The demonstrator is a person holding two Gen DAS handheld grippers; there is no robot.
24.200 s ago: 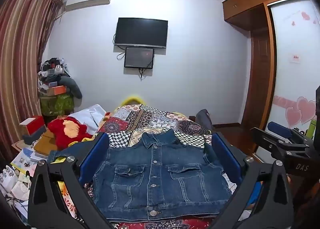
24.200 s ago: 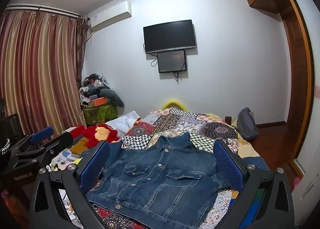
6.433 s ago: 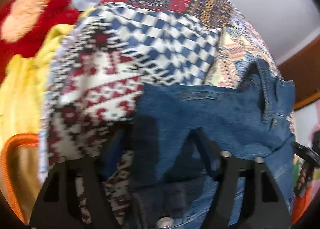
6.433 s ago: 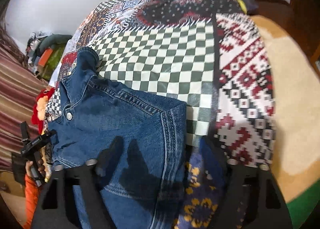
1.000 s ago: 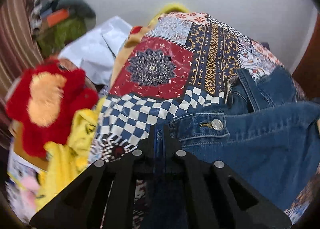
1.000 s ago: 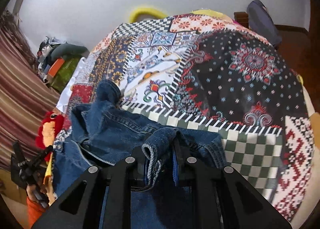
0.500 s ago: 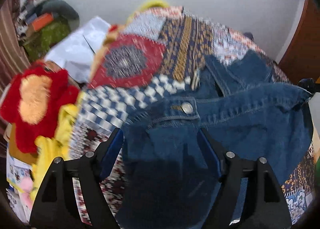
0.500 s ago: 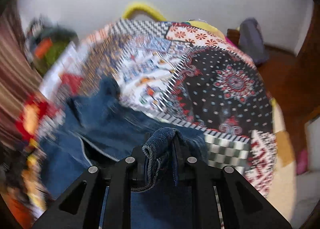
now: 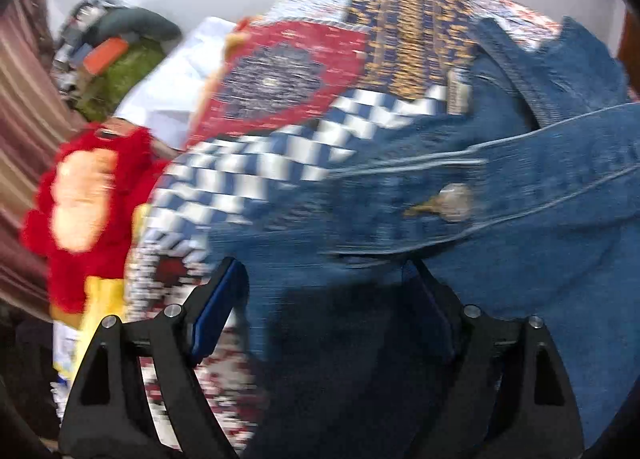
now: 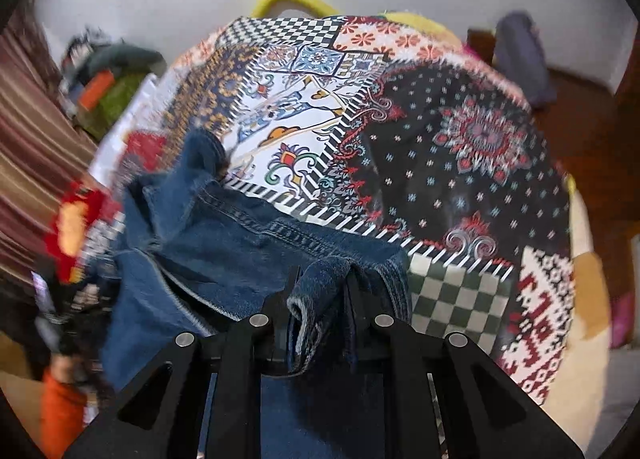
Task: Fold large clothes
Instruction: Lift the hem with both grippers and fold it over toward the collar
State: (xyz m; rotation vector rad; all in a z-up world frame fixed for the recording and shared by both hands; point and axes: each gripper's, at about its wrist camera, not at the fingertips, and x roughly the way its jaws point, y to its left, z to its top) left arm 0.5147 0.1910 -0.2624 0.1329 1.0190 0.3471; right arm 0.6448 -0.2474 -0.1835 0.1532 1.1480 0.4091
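Note:
A blue denim jacket [image 9: 500,219] lies on the patchwork bedspread [image 9: 304,71], its hem folded up toward the collar. My left gripper [image 9: 324,279] is open just above the jacket's left edge, with blue pads spread apart and nothing between them. In the right wrist view the jacket [image 10: 248,251] lies bunched at the lower left. My right gripper [image 10: 320,283] is shut on a folded wad of the jacket's denim edge. The bedspread [image 10: 460,147] spreads out beyond it.
A red and orange plush toy [image 9: 88,199] and yellow cloth lie left of the bed. A cluttered pile [image 9: 116,55] and striped curtains stand at the far left. A dark bag [image 10: 520,55] sits on the wooden floor at the far right.
My left gripper has opened and let go of the denim since one second ago. My right gripper stays shut on the denim and has shifted a little.

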